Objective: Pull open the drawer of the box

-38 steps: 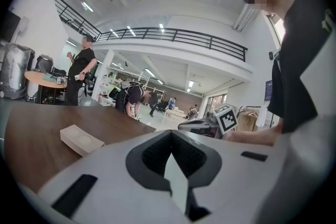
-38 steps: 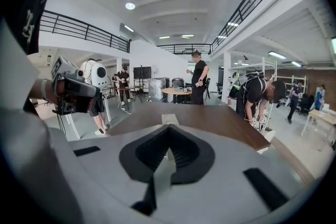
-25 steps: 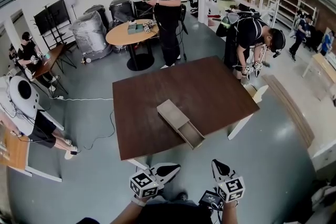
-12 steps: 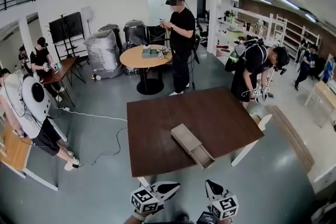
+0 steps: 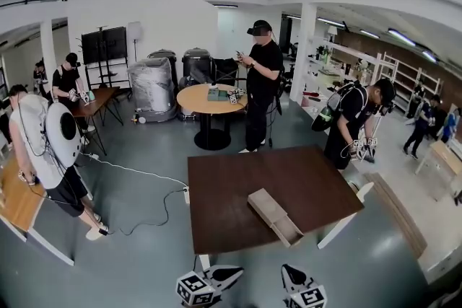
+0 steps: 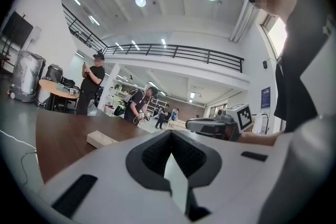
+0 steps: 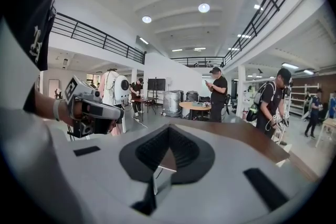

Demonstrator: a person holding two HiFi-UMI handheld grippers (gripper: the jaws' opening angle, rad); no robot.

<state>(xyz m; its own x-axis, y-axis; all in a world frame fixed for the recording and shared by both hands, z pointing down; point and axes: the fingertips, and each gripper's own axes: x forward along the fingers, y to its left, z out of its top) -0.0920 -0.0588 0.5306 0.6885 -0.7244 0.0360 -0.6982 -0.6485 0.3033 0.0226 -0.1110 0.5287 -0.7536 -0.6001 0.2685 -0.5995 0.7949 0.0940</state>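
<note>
On the brown table (image 5: 216,191): 1 box (image 5: 264,203), its drawer (image 5: 290,231) standing out toward the near right edge. Below that edge: left gripper (image 5: 232,273) and right gripper (image 5: 289,272), jaws together, empty, well apart from box. Step, judged: pull done. Next move: likely none; otherwise reach forward again.

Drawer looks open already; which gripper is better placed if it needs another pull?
Right, probably. The right gripper lines up with the open drawer; the left gripper is off to the side. Both are shut and empty.
</note>
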